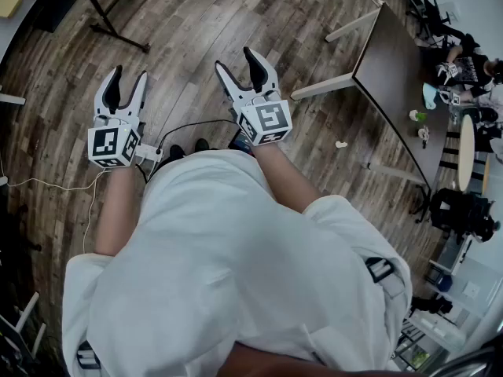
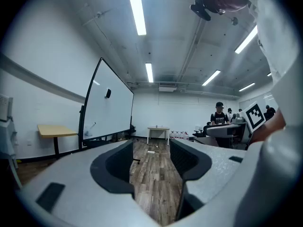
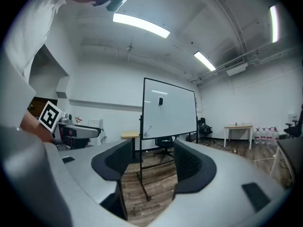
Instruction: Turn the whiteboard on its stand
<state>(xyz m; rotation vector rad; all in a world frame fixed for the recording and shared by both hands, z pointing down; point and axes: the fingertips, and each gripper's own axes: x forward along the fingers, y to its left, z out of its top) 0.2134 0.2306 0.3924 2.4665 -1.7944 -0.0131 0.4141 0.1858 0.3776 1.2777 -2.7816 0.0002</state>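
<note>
1. Down below your head, over the wood floor [image 1: 196, 22], you hold both tools out level in front of your white shirt [image 1: 236, 265].
2. Your left gripper [image 1: 130, 73] sits at about 10 o'clock in the head view. Its jaws stand spread apart. Only far-off floor shows between them.
3. Your right gripper [image 1: 236, 60] sits at about 12 o'clock in the head view. It is beside the left one and does not touch it. Its jaws are spread wide too, and they pinch nothing.
4. The whiteboard [image 3: 169, 109] is well apart from both grippers. In the right gripper view it stands upright on its black stand [image 3: 141, 174] at 12 o'clock, above the gap between the jaws. Its white face looks towards you.
5. In the left gripper view you see the same whiteboard at about 10 o'clock, slanting away from you near the left wall.
6. A small dark thing sticks to the board's face near the top. It is too small to tell what it is.
7. A yellow table [image 2: 54, 130] stands at 9 o'clock in the left gripper view, near the board. A white table [image 2: 158, 129] stands by the back wall at 12 o'clock.
8. A person in a dark cap [image 2: 218, 115] stands far off at 3 o'clock in that view.
9. A dark table [image 1: 393, 61] sits at 2 o'clock in the head view, well apart from your right gripper.
</note>
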